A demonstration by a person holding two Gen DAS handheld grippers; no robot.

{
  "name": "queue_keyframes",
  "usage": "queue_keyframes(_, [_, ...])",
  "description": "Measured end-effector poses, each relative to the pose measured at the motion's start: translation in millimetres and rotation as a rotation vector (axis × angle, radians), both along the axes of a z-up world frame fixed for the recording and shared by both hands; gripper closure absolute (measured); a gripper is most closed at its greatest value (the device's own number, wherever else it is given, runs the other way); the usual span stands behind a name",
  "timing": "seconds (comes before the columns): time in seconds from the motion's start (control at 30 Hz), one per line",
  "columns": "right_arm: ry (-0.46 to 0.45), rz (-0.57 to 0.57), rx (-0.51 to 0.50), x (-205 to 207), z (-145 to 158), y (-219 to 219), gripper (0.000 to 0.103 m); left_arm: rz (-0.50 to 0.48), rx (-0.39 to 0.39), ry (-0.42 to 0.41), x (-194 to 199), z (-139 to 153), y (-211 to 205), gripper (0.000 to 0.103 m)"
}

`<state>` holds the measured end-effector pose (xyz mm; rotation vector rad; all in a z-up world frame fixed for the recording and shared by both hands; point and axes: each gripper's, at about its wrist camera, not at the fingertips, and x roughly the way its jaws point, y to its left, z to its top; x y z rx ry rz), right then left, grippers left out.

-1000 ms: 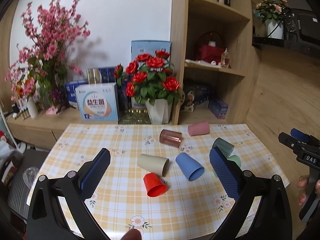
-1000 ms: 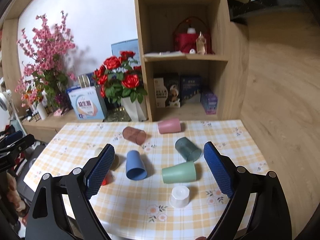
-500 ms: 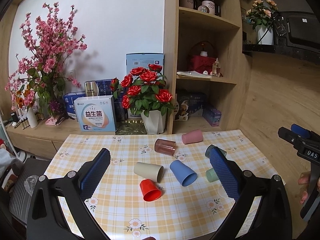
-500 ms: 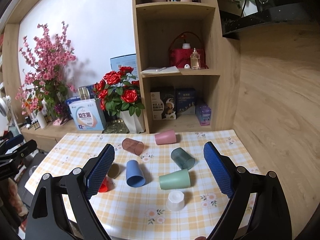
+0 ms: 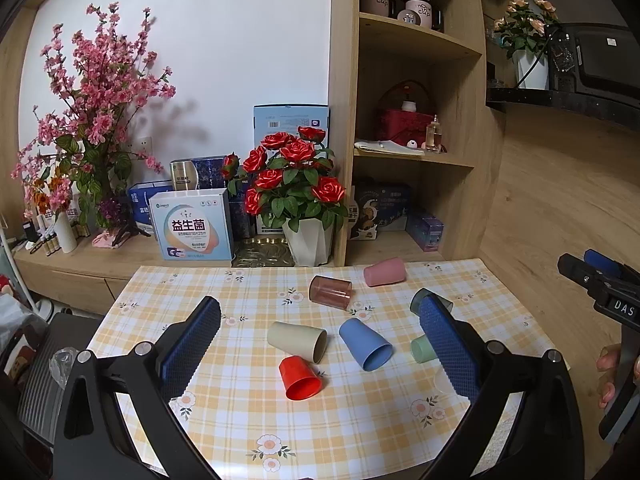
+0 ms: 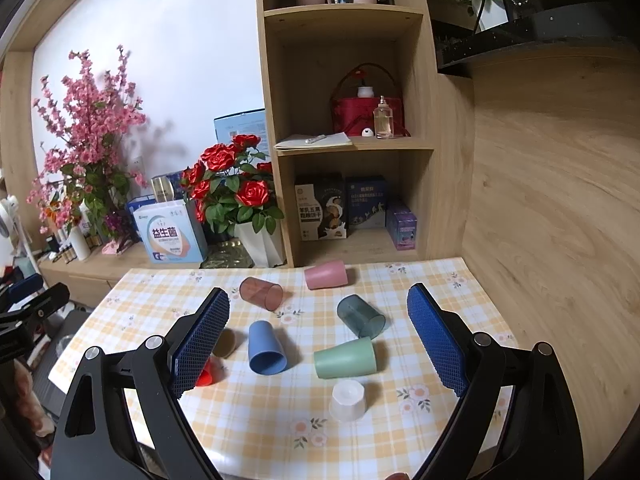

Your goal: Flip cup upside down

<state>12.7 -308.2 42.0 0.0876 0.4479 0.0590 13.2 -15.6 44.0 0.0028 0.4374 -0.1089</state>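
Cups (image 6: 344, 358) untouched on table (image 6: 400, 432), left tool (image 5: 316, 344), right tool (image 6: 320, 340), both spread wide, empty

The tablecloth (image 6: 256, 420) was yellow-and-white check with daisies; cups lay red (image 5: 299, 377), blue (image 6: 265, 347), beige (image 5: 297, 340), pale green (image 6: 345, 358), pink (image 6: 325, 275), translucent brown (image 6: 261, 293), smoky teal (image 6: 360, 316) and white (image 6: 347, 399)

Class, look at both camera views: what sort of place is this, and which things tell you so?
Most likely a home living or dining room: a table with a checked floral cloth, a wooden shelf unit holding mugs and boxes, and a vase of red roses on the sideboard.
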Motion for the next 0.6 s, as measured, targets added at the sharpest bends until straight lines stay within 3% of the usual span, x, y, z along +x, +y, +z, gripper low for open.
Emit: queue_keyframes(0.6, [-0.013, -0.009, 0.008, -4.4, 4.1, -3.6, 0.016, -0.008, 0.005, -0.005, -3.0, 1.8, -1.1, 0.006])
